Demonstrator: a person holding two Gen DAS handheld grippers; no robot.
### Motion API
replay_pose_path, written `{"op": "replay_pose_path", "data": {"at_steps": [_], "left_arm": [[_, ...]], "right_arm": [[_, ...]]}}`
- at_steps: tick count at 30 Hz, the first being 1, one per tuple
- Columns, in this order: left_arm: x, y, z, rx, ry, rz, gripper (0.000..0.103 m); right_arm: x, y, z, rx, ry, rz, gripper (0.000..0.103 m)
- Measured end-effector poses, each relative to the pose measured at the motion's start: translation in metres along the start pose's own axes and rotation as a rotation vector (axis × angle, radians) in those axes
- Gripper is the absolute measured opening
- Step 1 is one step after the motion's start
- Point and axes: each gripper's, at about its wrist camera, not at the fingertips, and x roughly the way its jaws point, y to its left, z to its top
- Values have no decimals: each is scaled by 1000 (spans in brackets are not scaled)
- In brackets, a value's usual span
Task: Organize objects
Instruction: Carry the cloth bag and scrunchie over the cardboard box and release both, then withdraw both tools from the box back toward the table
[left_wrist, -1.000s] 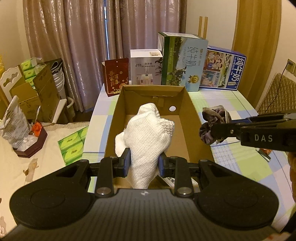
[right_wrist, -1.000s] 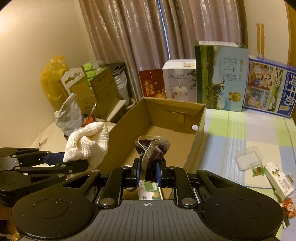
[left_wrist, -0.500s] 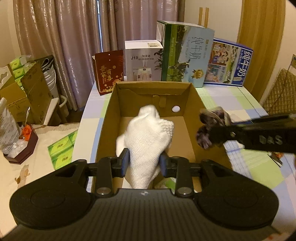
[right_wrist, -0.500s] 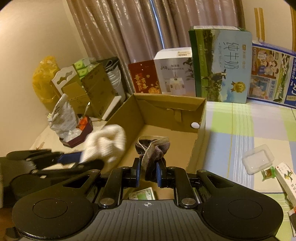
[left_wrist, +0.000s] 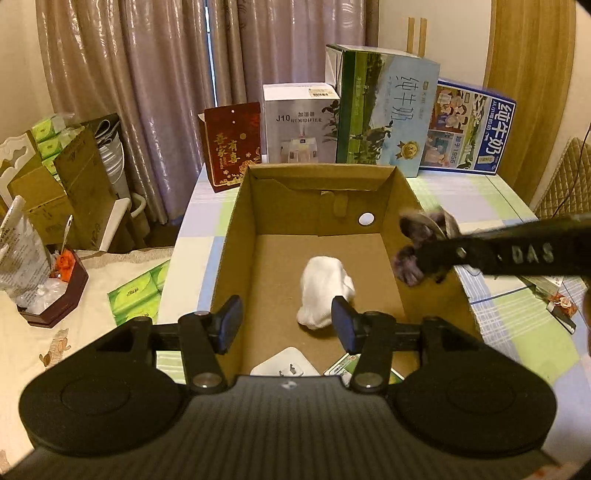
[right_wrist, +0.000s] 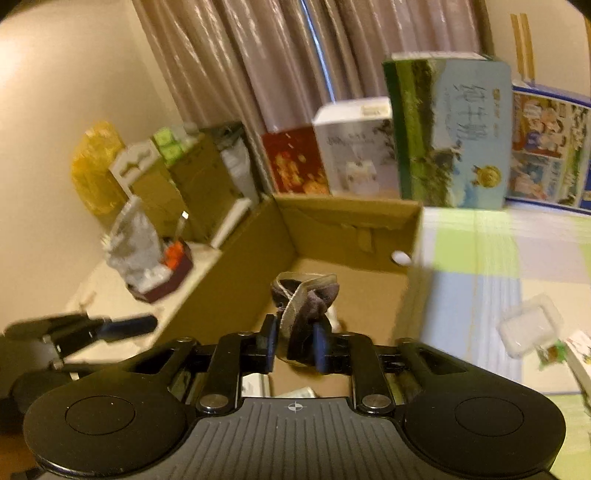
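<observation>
A white knitted cloth (left_wrist: 323, 295) lies on the floor of the open cardboard box (left_wrist: 251, 206). My left gripper (left_wrist: 286, 323) hangs open above the box's near end, nothing between its fingers. My right gripper (right_wrist: 294, 345) is shut on a dark grey-purple cloth (right_wrist: 308, 301), held over the box (right_wrist: 236, 273); the picture there is blurred. From the left wrist view that dark cloth (left_wrist: 415, 247) and the right gripper (left_wrist: 428, 258) sit over the box's right wall. The left gripper (right_wrist: 125, 325) shows at the lower left of the right wrist view.
Milk cartons (left_wrist: 384, 110), a humidifier box (left_wrist: 299, 125) and a red box (left_wrist: 232, 147) stand behind the cardboard box. A white plug (left_wrist: 284, 367) and a green packet (left_wrist: 347, 365) lie at its near end. A clear plastic tub (right_wrist: 532, 328) and small packets rest on the checked tablecloth (right_wrist: 480, 258).
My left gripper opened and the white cloth dropped onto the box floor. The right gripper with the dark cloth moved in over the box's right wall.
</observation>
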Motion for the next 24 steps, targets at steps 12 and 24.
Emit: {"op": "replay_pose_path", "data": {"at_steps": [12,24], "left_arm": [[-39,1,-23,-65,-13,-5,51],[-106,-54,-38,-50,-44,-43,76]], "right_arm": [[-55,-16,-22,48,-47,-36,58],[-146,-25,-90,22,-61,-130,80]]}}
